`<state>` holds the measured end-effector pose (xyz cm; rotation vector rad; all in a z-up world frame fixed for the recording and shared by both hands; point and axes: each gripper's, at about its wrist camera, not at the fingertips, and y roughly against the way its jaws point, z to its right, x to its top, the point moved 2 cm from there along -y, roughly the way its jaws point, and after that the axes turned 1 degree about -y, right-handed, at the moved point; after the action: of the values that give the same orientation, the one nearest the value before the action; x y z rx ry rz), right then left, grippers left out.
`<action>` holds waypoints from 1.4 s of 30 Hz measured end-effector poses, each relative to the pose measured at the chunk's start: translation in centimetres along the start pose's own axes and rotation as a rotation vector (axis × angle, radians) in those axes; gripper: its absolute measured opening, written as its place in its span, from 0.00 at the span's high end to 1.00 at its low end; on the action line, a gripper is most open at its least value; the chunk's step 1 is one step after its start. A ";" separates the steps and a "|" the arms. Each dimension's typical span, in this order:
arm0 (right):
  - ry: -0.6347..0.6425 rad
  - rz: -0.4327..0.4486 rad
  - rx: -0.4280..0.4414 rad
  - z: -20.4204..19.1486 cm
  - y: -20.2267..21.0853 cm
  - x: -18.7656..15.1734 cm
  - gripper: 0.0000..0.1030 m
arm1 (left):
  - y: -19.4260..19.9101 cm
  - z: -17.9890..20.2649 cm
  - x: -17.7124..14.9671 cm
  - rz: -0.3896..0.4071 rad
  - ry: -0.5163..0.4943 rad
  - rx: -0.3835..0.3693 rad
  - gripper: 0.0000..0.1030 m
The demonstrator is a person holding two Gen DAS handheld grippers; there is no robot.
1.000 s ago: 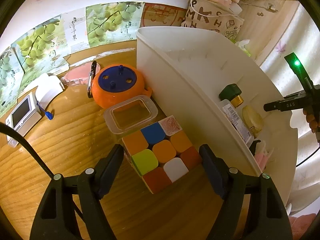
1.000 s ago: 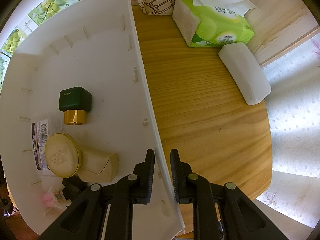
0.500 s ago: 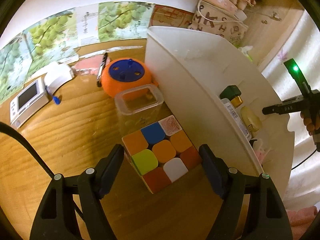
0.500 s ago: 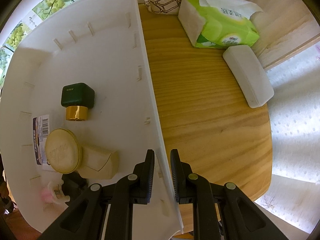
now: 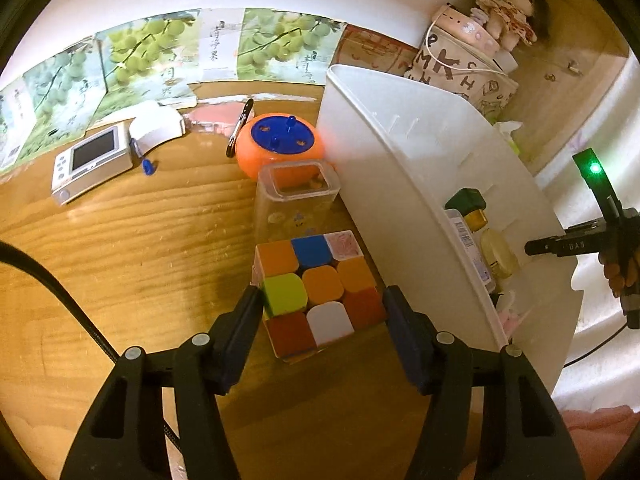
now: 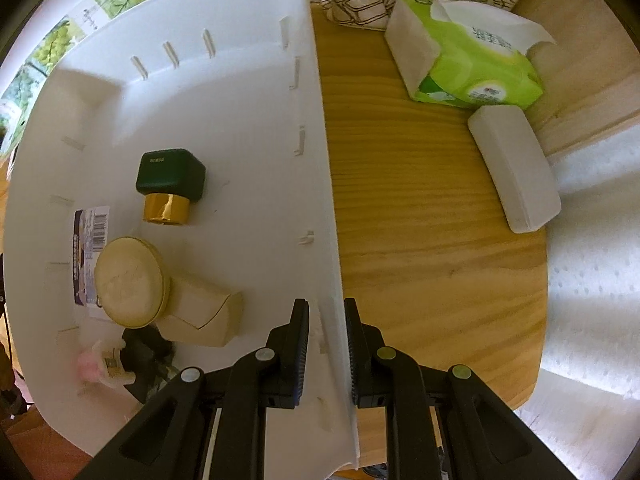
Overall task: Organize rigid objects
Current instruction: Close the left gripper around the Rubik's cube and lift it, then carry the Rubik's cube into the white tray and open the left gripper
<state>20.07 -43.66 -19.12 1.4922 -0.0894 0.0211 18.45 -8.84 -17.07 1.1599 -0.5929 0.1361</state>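
My left jaws (image 5: 324,312) have narrowed since earlier and are closing around the multicoloured puzzle cube (image 5: 316,292) on the wooden surface (image 5: 132,256); my right jaws (image 6: 327,340) are clenching the white plastic bin's wall (image 6: 320,160).

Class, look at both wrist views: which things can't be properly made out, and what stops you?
- Pink item, right wrist view: small, half behind a dark object.
- Barcoded pack, right wrist view: print too small, partly under the round compact.
- Person's hand, left wrist view: cut off by the edge.
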 end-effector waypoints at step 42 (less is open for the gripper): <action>0.414 0.020 0.086 -2.8 -1.1 -1.1 0.90 | 9.8 10.0 2.3 0.403 0.224 0.091 0.41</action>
<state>19.18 -40.91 -20.45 1.5447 0.2330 0.3524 12.84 -14.17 -5.20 1.0827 -0.6193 0.6345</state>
